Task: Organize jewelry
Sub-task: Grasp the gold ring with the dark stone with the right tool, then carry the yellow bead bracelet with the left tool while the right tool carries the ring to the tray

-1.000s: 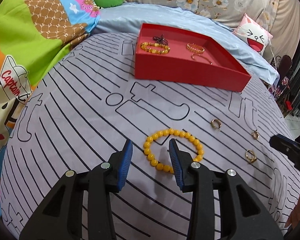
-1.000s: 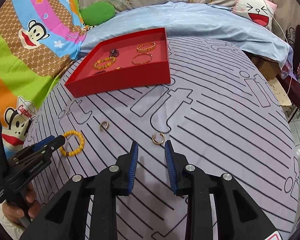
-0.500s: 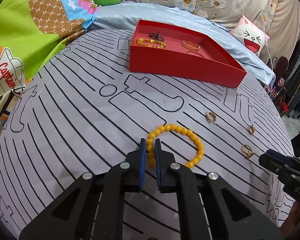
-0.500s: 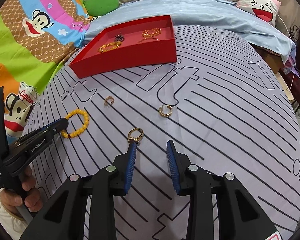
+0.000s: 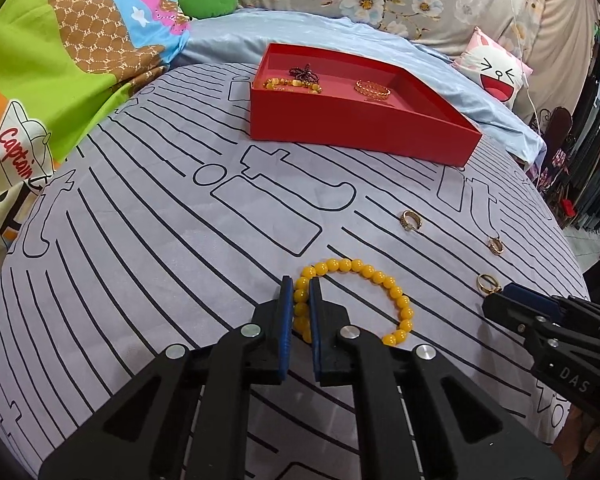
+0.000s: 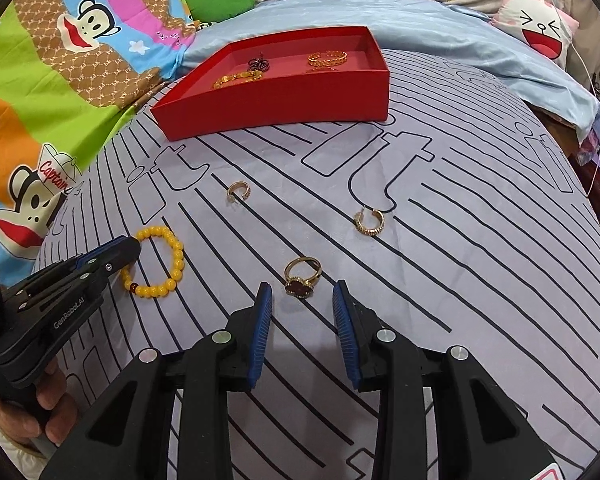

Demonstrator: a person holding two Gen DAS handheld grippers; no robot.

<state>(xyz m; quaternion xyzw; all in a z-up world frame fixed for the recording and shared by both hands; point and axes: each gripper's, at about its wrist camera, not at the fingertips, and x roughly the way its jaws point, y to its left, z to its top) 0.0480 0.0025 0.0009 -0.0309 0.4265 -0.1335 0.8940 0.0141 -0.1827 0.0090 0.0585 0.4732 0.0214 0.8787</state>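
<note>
Left gripper: my jaws are clamped on the yellow bead bracelet, pads pinching its left arc, low centre of the left wrist view. The rest of the loop lies flat on the grey striped bedsheet, curving off to the right of my fingers. In the right wrist view the same gripper comes in from lower left, its tip on the bracelet, with a hand gripping its handle at the bottom left corner.

Right gripper: jaws at a narrow gap and just been closing a bit. The gold ring with dark red clover face sits just ahead of the tips, roughly in line with the gap. Pads are not touching it. From the left wrist view that gripper enters at right edge, its tip just beside the ring.

Still loose on the sheet: one gold hoop earring left of centre, another gold hoop earring right of centre, well apart from each other.

Red tray sits upper centre, beyond the loose pieces. Inside: a gold chain bangle at right, a yellow bead bracelet at left, a dark beaded piece just behind it.
</note>
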